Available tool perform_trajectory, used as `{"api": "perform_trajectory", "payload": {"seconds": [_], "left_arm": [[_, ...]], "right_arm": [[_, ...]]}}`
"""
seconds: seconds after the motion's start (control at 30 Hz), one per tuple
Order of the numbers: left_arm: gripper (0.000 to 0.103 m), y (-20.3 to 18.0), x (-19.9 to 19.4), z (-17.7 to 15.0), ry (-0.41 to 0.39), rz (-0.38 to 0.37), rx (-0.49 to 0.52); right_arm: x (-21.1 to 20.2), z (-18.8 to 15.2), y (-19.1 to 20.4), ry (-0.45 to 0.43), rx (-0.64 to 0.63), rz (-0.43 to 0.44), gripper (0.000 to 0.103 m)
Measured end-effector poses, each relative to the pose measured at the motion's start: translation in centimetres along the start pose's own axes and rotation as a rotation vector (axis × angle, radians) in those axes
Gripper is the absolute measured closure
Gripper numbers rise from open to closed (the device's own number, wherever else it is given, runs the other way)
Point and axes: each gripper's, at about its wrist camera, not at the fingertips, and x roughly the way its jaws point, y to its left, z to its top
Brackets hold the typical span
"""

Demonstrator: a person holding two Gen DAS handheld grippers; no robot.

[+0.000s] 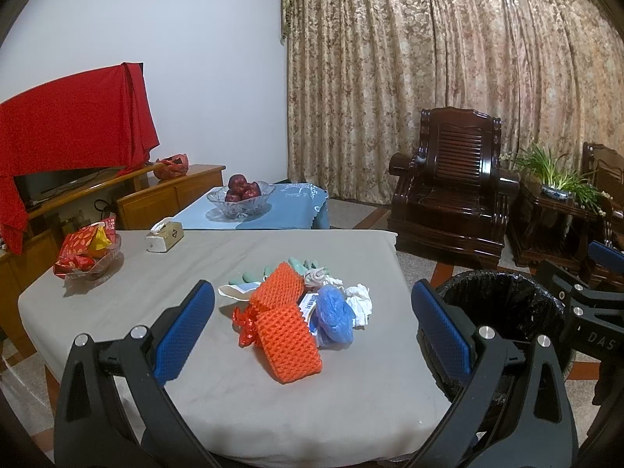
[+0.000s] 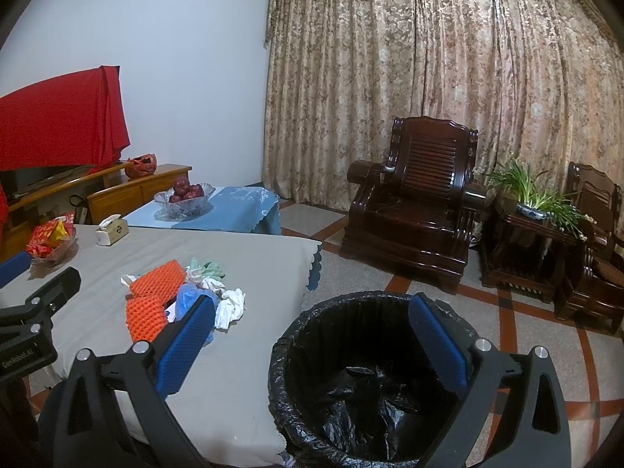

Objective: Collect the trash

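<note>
Trash pile mid-table [image 1: 117, 296]: two orange foam nets [image 1: 286, 331], one blue plastic bag [image 1: 334, 314], two crumpled white tissues [image 1: 358, 300], a green glove [image 1: 300, 265], one red wrapper [image 1: 245, 321], maybe a paper label underneath, partly hidden. One black-lined trash bin [image 2: 351, 351] on floor just beside table. Left gripper [image 1: 312, 335] spread wide, holding nothing, above pile. Right gripper [image 2: 312, 343] also released, empty, over bin. Only right view shows inside of bin; left view sees just its rim.
</note>
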Motion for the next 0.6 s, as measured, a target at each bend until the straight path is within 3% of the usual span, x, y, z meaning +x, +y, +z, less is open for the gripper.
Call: {"api": "perform_trajectory", "payload": {"seconds": [0.6], "left_arm": [[0.005,-0.12,-0.05,0.20,-0.002,0.002,-0.001]], "right_arm": [[0.05,0.04,-0.02,0.003,0.002,0.000,0.006]]}}
